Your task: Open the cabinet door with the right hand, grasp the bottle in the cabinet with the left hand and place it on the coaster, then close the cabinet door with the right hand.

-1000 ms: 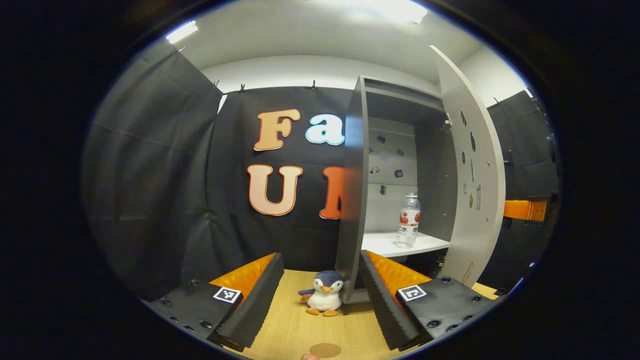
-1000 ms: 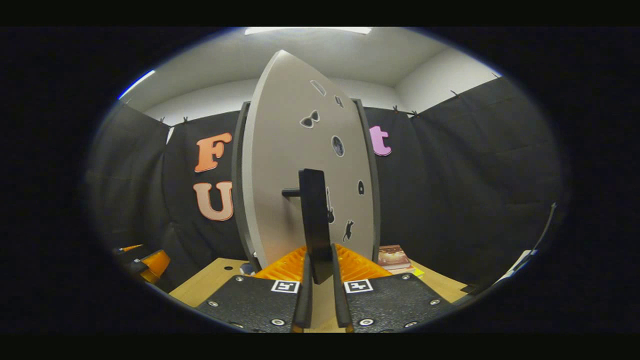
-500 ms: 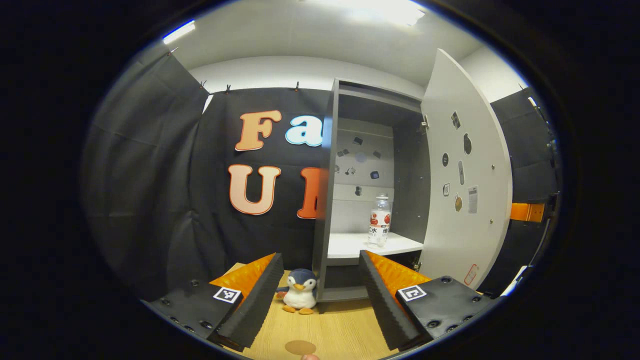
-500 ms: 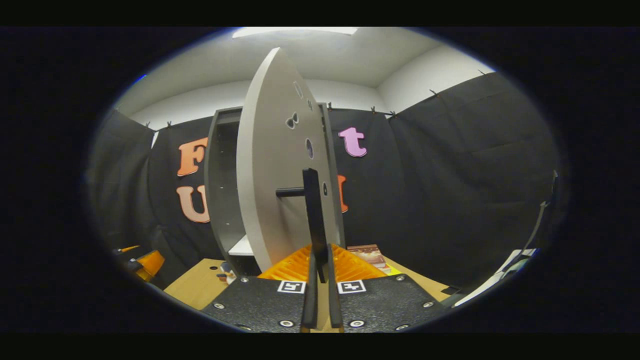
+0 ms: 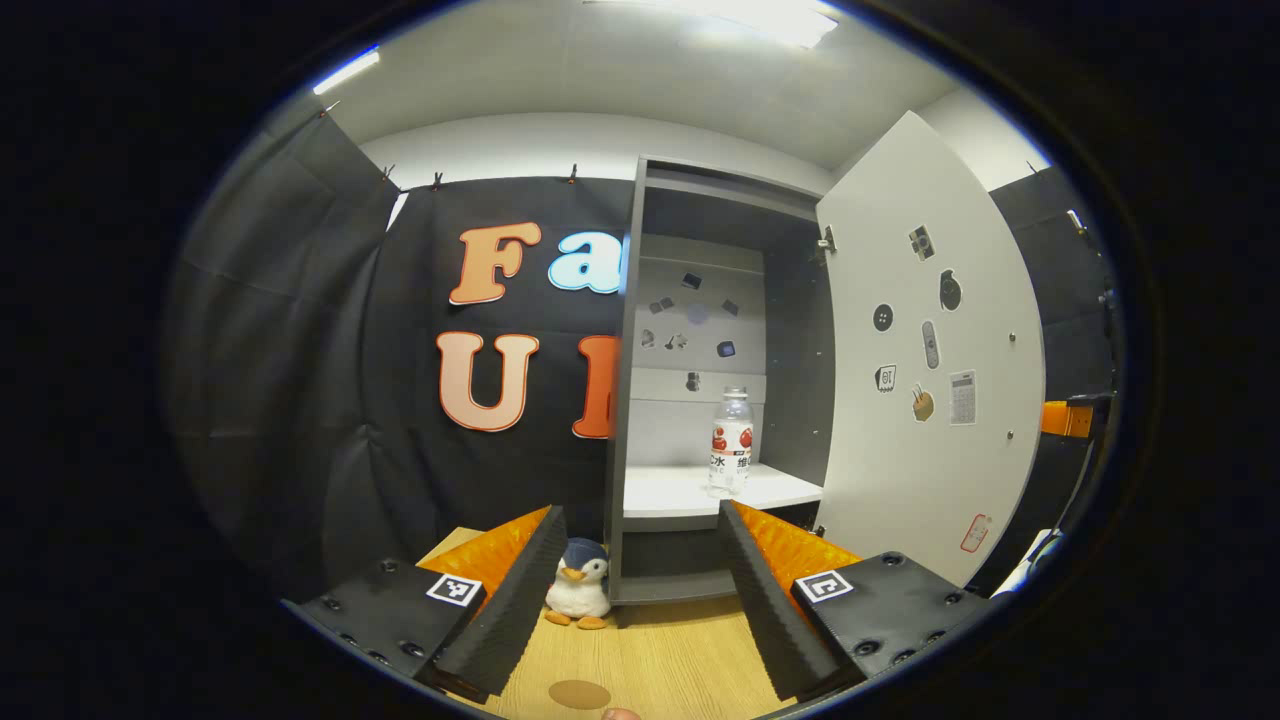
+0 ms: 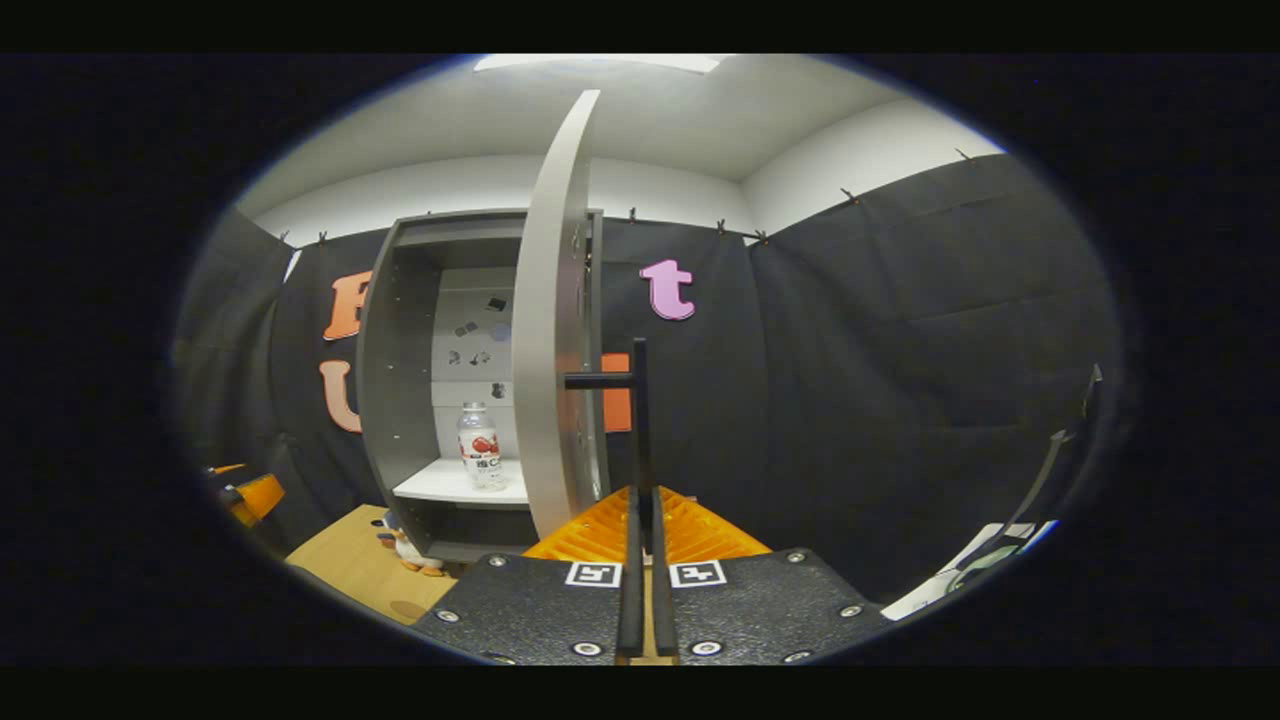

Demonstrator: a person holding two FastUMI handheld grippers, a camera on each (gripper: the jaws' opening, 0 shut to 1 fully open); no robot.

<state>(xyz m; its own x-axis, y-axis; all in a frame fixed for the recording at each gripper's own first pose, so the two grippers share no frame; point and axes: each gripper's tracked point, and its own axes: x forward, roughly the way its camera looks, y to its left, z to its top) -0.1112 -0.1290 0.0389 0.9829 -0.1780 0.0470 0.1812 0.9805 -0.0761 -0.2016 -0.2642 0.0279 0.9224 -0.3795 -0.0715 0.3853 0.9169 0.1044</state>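
bottle (image 5: 731,441) standing upright on cabinet shelf (image 5: 680,490), untouched | door (image 5: 930,350) standing wide open, step one looking done | right gripper (image 6: 641,560) clenching the handle (image 6: 638,420) | left gripper (image 5: 640,590) spread, holding nothing | coaster (image 5: 579,694) waiting on counter (image 5: 660,660) | grasp, placing, closing remaining

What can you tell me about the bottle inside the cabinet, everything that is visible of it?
The bottle is small, of clear plastic as it looks, with a pale cap and a white label bearing red marks. It stands upright and alone on the white shelf of the open grey cabinet, toward the shelf's right side in the left gripper view. Only the shelf touches it. The left gripper is open and apart from it.
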